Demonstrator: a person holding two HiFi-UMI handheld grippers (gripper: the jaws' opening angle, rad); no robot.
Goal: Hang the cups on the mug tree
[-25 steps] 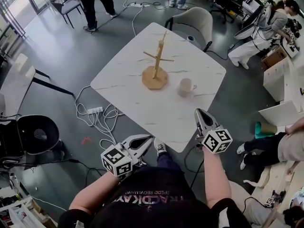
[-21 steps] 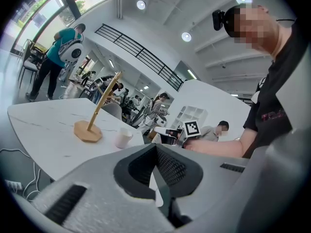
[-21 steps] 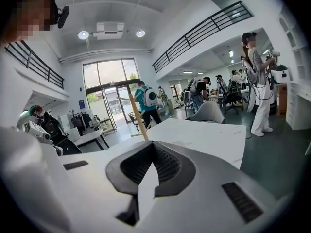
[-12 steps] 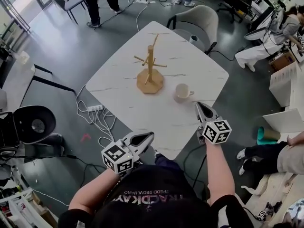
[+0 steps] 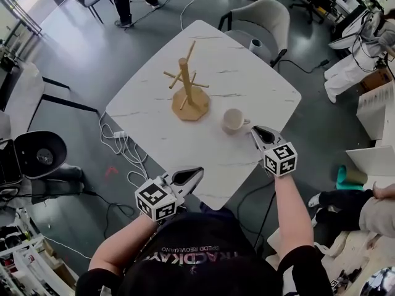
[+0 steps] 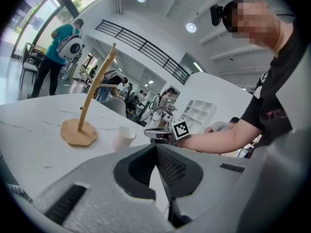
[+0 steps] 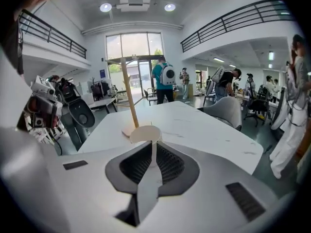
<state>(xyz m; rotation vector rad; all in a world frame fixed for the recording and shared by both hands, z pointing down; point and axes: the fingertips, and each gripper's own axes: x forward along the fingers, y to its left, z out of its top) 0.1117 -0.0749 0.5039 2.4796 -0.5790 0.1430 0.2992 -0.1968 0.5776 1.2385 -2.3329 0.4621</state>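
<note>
One cup (image 5: 233, 121) to deal with — upright on the white tabletop (image 5: 259, 73), mouth up, just beside the base of the mug tree (image 5: 187, 91) but not touching it, handle turned toward the near right corner. Nothing yet on any peg of the tree; so, by the look of it, hardly begun.

On the right hand-held gripper (image 5: 258, 132): jaws pressed together, nothing between them, tip just short of the cup's handle and aimed down at it. Lined up that way, probably, for a pinch on the handle or rim, leaving the loop free for a peg. Must be opened first, with no grip possible while the pads sit shut.

On the left hand-held gripper (image 5: 196, 173): likewise closed and empty, held low at the near edge of the tabletop, well apart from cup and tree. Parked there, most likely, to keep clear of the other side's approach, or in reserve for steadying the tree's base.

Worth watching: a light-looking wooden tree with upward-slanted pegs — easily nudged or tipped by a cup brought in off-line. Better to carry the cup with the handle outward and lower the loop over a peg tip from above.
</note>
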